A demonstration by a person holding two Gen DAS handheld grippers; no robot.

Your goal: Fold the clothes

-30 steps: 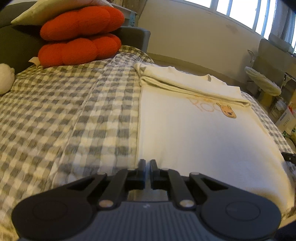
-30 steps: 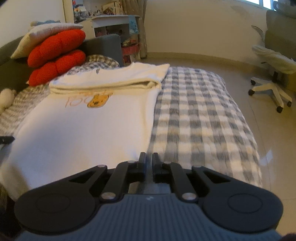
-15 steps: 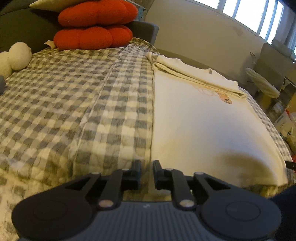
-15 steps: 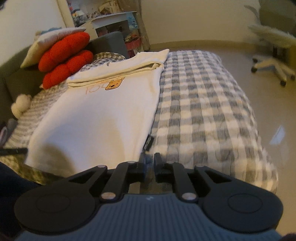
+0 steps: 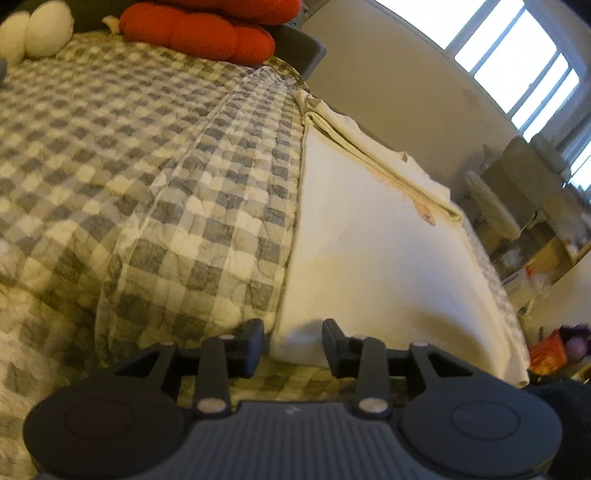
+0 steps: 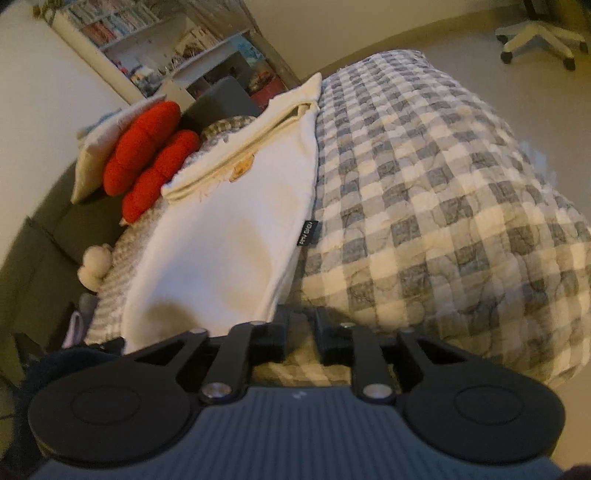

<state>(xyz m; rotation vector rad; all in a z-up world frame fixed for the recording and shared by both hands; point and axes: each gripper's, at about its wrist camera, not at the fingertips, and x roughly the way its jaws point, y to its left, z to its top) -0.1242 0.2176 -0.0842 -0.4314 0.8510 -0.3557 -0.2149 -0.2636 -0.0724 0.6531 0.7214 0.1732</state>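
Shirt (image 5: pixel 369 240) lies flat along the checked quilt (image 5: pixel 147 184), its far end folded over, red cushions (image 5: pixel 207 33) beyond. Left gripper (image 5: pixel 293 338) is opening, the shirt's near corner between its jaws, unpinched. Right gripper (image 6: pixel 300 332) is opening at the other near corner (image 6: pixel 255 306), nothing held
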